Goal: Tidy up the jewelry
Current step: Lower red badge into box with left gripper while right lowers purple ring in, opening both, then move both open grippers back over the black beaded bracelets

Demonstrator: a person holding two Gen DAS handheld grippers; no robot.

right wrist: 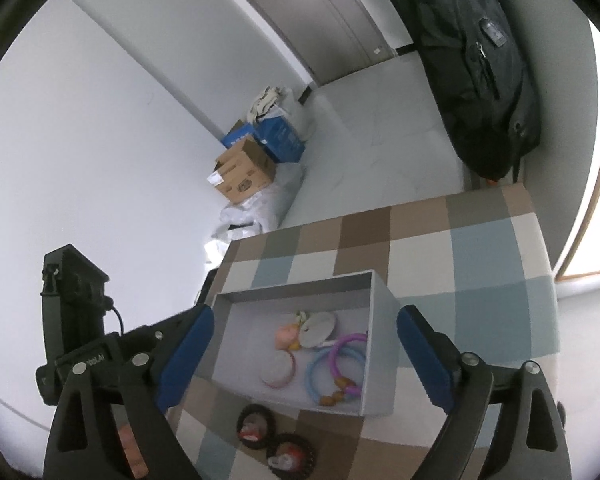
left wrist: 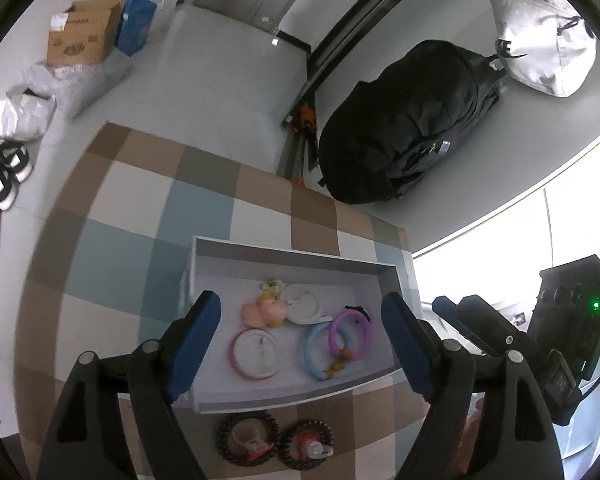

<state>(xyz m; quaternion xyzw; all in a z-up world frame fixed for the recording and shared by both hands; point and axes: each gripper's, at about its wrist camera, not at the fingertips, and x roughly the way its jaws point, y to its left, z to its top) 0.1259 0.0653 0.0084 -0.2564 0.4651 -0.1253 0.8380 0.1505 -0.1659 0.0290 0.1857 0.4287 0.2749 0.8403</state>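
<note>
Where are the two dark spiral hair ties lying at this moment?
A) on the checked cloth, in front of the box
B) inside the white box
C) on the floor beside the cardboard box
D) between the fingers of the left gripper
A: both dark spiral hair ties lie on the checked cloth, outside the near wall of the white box.

Checked cloth (left wrist: pixel 140 216) brown, blue, white. White box (left wrist: pixel 292 254) holds pink ring (left wrist: pixel 255 353), blue ring (left wrist: pixel 315 354), purple ring (left wrist: pixel 350 334). Gripper pads (left wrist: pixel 198 344) blue.
</note>
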